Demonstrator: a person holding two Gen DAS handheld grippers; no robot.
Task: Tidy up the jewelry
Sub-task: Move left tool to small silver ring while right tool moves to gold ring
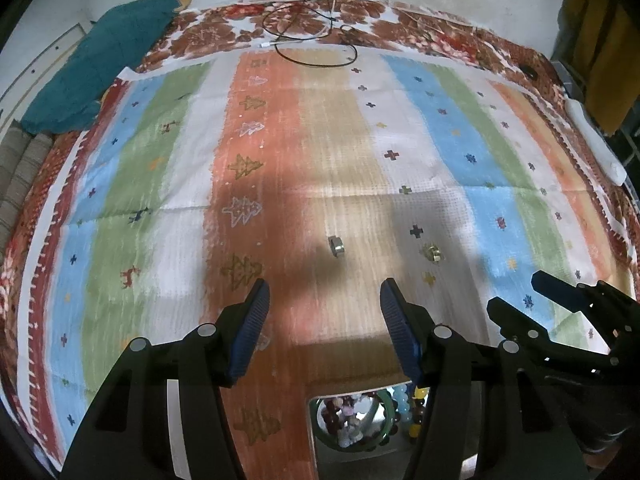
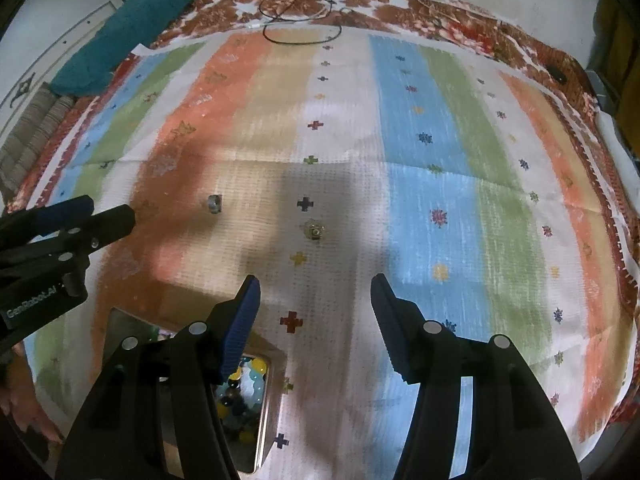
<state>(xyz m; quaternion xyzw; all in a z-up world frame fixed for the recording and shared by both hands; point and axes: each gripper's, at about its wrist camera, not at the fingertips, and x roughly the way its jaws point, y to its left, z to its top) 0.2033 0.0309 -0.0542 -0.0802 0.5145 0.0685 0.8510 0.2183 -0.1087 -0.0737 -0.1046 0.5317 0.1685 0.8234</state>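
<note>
Two rings lie apart on the striped cloth: a silver ring on the tan stripe and a gold ring on the white stripe. My left gripper hovers open just short of the silver ring, nothing between its fingers. My right gripper is open too, just short of the gold ring and empty. Below both grippers sits a jewelry box holding colored bead bracelets and a green bangle, partly hidden by the fingers.
A teal cloth lies at the far left corner of the bed. Black and white cables loop at the far edge. A white oblong object rests on the right border. Folded grey fabric sits at the left.
</note>
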